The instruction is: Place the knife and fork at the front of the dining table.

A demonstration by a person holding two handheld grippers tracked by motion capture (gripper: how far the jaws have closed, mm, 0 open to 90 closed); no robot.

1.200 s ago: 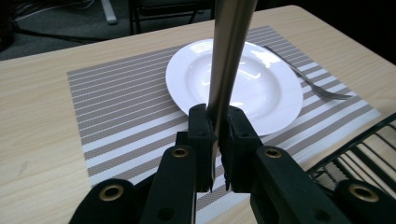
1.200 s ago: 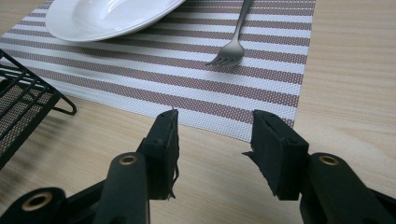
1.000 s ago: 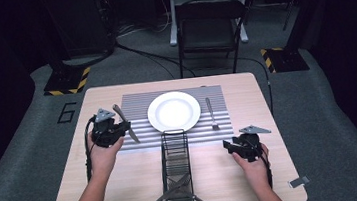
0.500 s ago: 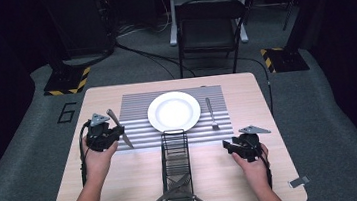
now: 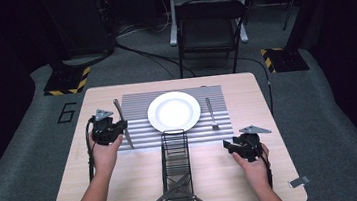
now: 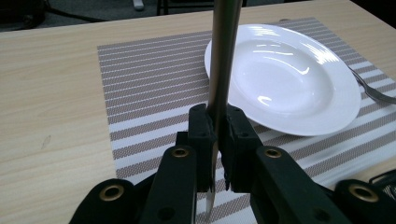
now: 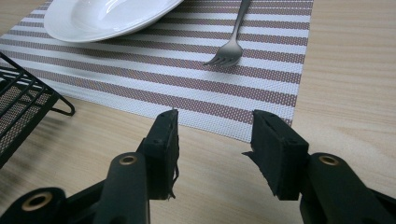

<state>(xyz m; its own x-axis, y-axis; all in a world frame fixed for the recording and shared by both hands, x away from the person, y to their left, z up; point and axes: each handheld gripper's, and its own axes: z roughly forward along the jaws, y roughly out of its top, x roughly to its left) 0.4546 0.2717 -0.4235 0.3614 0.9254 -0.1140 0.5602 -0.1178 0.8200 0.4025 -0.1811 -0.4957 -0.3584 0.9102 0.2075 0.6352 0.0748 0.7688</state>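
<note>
My left gripper is shut on a silver table knife and holds it over the left part of the striped placemat, left of the white plate. In the left gripper view the knife stands clamped between the jaws of that gripper, with the plate just beyond it. A fork lies on the placemat to the right of the plate. My right gripper stands open above bare wood by the placemat's near right corner, with the fork ahead of it.
A black wire caddy stands at the middle front of the table, with utensils crossed at its near end. A folding chair stands beyond the far edge of the table.
My left gripper with the knife shifted a little left, then back right and slightly farther, over the placemat's left part. The right gripper has barely moved.
</note>
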